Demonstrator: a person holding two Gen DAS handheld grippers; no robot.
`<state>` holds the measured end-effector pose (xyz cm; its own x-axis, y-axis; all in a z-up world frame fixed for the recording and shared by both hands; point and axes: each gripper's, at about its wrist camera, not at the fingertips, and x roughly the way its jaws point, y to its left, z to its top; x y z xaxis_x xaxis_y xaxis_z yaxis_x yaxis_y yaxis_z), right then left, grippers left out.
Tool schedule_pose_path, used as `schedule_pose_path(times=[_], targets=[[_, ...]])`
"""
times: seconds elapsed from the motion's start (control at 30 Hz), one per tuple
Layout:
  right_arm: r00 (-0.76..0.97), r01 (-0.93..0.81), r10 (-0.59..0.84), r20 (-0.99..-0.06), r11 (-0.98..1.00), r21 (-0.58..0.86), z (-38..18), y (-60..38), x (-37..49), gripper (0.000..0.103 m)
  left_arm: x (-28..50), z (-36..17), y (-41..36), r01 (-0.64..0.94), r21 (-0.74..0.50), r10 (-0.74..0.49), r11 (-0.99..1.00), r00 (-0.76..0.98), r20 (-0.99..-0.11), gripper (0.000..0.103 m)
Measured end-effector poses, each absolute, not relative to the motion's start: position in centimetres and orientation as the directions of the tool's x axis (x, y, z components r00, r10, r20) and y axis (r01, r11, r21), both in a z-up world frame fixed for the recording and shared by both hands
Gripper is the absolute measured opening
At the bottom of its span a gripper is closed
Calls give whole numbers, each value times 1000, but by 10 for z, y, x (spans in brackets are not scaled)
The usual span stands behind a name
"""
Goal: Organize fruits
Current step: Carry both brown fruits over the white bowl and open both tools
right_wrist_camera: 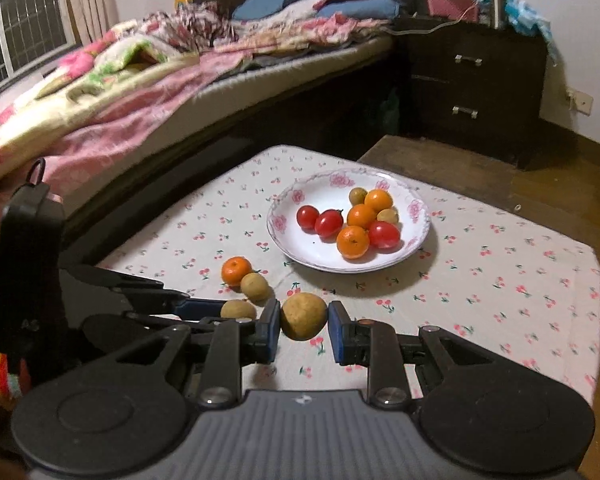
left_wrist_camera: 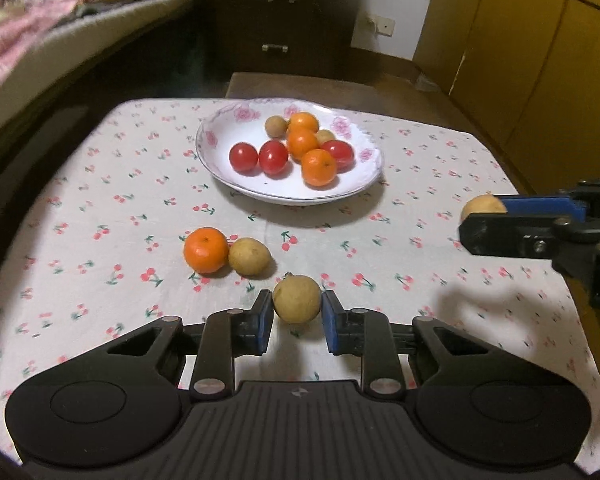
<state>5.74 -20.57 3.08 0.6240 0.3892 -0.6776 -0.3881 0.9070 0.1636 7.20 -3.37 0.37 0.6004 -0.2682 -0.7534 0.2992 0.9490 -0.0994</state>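
A white flowered plate [left_wrist_camera: 220, 168] [right_wrist_camera: 296, 246] at the far middle of the cherry-print tablecloth [left_wrist_camera: 100, 184] holds several small oranges, red tomatoes and tan round fruits. A loose orange [left_wrist_camera: 206, 250] [right_wrist_camera: 236, 271] and a tan fruit [left_wrist_camera: 249, 257] [right_wrist_camera: 254, 286] lie touching in front of the plate. My left gripper [left_wrist_camera: 296, 306] [right_wrist_camera: 236, 314] is shut on another tan fruit [left_wrist_camera: 296, 299] [right_wrist_camera: 238, 309] just above the cloth. My right gripper [right_wrist_camera: 304, 322] [left_wrist_camera: 482, 222] is shut on a larger tan fruit [right_wrist_camera: 303, 316] [left_wrist_camera: 482, 207], to the right of the left one.
A bed [right_wrist_camera: 140, 80] with piled blankets runs along the table's left side. A dark nightstand [right_wrist_camera: 476, 88] [left_wrist_camera: 280, 20] stands beyond the table, and yellow wooden cupboard doors [left_wrist_camera: 520, 60] rise to the right. The table's right edge [right_wrist_camera: 596, 320] drops to the wooden floor.
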Motion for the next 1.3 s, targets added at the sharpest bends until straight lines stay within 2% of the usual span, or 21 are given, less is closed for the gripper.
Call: schedule_pose_path(times=[0.17,0.3,0.7,1.3], targets=[[652,-399,381,-656,907,131,47,-203,37,55,55,34,-42,304,-75,-261,950,635,-727,33],[668,-400,370,-646,910,108,47,-194,55,55,72,43,-58,339,-20,-250,940,652,-716,33],[696,-316,311,-647,942,113,28,-196,146,55,164,27,-64,324,30,-208,945,672,-711,34],[660,-288,291,-692,950,125,-3,-197,178,55,184,8,-66,299,55,-163,953,656,-737,34]])
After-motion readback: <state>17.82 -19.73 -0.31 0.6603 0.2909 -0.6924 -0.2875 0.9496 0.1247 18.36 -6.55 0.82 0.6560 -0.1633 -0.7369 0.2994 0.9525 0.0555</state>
